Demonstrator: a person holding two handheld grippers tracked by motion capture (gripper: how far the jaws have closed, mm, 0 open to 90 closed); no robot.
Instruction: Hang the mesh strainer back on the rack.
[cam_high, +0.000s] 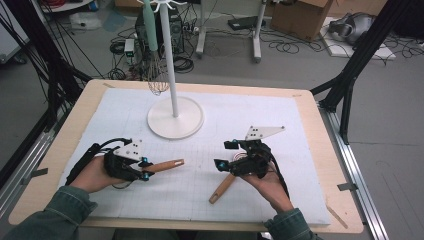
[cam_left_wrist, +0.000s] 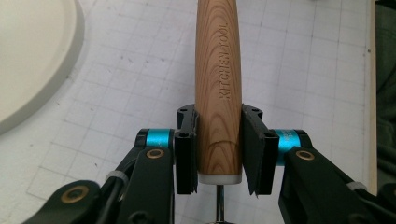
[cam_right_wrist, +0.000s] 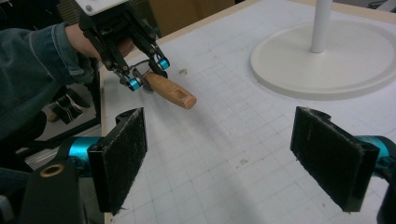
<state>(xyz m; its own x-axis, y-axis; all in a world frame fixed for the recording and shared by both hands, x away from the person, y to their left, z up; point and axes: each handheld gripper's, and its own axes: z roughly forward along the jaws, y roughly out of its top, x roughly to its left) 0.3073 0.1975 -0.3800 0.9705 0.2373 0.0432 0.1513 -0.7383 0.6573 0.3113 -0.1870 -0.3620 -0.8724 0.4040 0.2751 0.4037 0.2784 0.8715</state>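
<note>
From the high view you look forward and down on the whole table (cam_high: 320, 150), floor clutter beyond. Your left gripper view sits close, looking along its jaws at a wooden handle (cam_left_wrist: 218, 88) and the mat (cam_left_wrist: 303, 70). Your right gripper view looks low across the mat toward your other hand. All three share the white stand base (cam_high: 175, 117).

I count two grippers: the left gripper (cam_high: 146, 168) and the right gripper (cam_high: 225, 155), each with two fingers (cam_right_wrist: 120, 154). I see two wooden handles: one wooden handle (cam_left_wrist: 218, 88) clamped in the left fingers, and a second wooden handle (cam_high: 222, 189) lying on the worktop (cam_high: 330, 200). There is one white stand (cam_high: 175, 117), one whisk (cam_high: 158, 75) hanging from it, and one white gridded mat (cam_high: 250, 200).
</note>
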